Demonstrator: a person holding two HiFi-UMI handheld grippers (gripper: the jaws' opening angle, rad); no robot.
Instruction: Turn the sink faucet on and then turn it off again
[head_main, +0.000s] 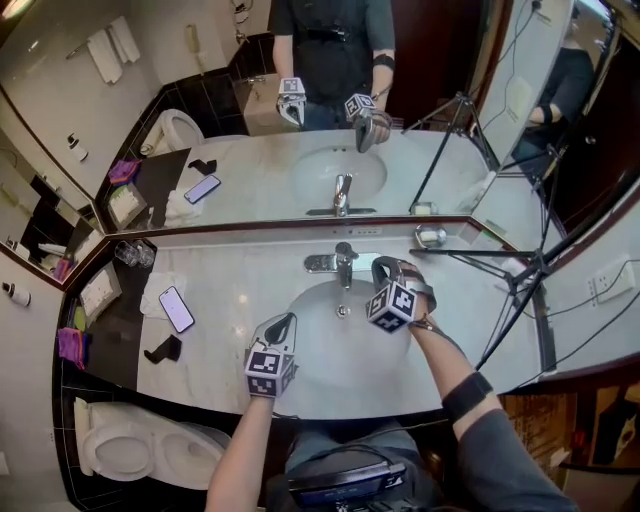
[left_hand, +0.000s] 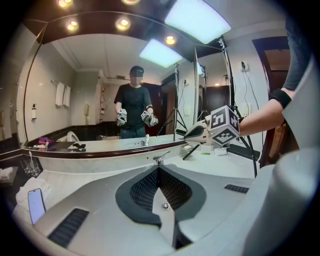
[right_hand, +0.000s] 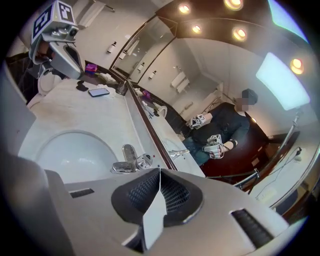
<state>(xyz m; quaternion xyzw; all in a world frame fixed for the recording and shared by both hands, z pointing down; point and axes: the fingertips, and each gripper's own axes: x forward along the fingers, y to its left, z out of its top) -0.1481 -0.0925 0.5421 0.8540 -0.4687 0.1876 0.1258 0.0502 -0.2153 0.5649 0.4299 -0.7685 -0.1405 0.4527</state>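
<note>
Left hand-held gripper (head_main: 287, 320) clenched, empty, over sink (head_main: 335, 352); right hand-held gripper (head_main: 379, 268) clenched, empty, beside faucet (head_main: 343, 262)

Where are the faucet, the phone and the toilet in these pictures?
faucet (head_main: 344, 264), head view, on its chrome body behind the basin.
phone (head_main: 177, 309), head view, middle of its screen.
toilet (head_main: 135, 452), head view, middle of its white top.

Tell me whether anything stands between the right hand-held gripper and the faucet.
Nothing visible does. The right hand-held gripper, jaws shut and empty, hangs over the sink bowl just right of the faucet in the head view, with only open air between them. The phone lies well off to the left on the counter.
</note>
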